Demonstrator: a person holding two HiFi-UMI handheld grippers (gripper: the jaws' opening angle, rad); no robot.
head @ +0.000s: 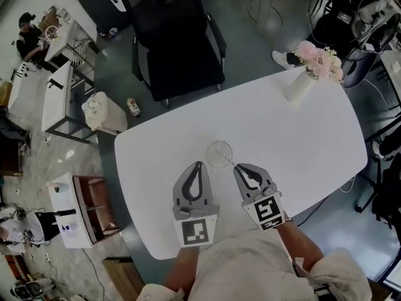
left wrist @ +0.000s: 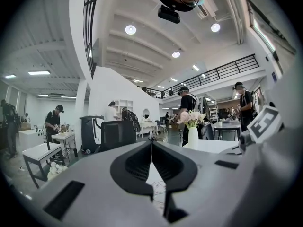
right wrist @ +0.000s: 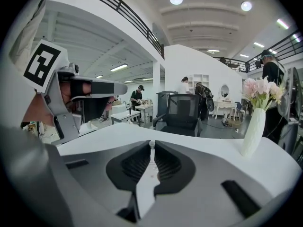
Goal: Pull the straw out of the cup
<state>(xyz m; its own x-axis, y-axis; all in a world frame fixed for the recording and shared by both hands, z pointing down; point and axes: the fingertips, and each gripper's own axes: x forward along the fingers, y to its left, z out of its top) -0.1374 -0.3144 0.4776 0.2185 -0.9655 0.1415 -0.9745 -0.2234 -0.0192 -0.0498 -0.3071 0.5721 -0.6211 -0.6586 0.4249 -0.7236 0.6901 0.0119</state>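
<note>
Right tongs (head: 238,167): narrow, tips pinched on the upper end of the straw (right wrist: 151,145), a thin pale stem leaning out of the cup (head: 219,153) toward the near right. Lower part of the straw inside the cup's round outline in the head view.

Left tongs (head: 199,164): closed tip to tip, nothing between the pads, just beside the cup's near-left rim and apart from it.

Both tongs pointed away from the body and converging on the cup. Left one close to level, right one tipped somewhat downward. Right forearm (head: 296,238) and left forearm (head: 183,269) trailing back from the marker cubes toward the torso.

Cup: clear, upright, on the white desk (head: 301,143), nearer the front edge than the far one. Front edge of the desk directly under the handles of the tongs. Bare white surface to the left, right and far side of the cup.

Vase (head: 299,86) of pink flowers (head: 321,61) at the far right corner, well apart from the cup. Black chair (head: 178,49) past the far edge. Grey floor (head: 338,224) beyond the right edge.
</note>
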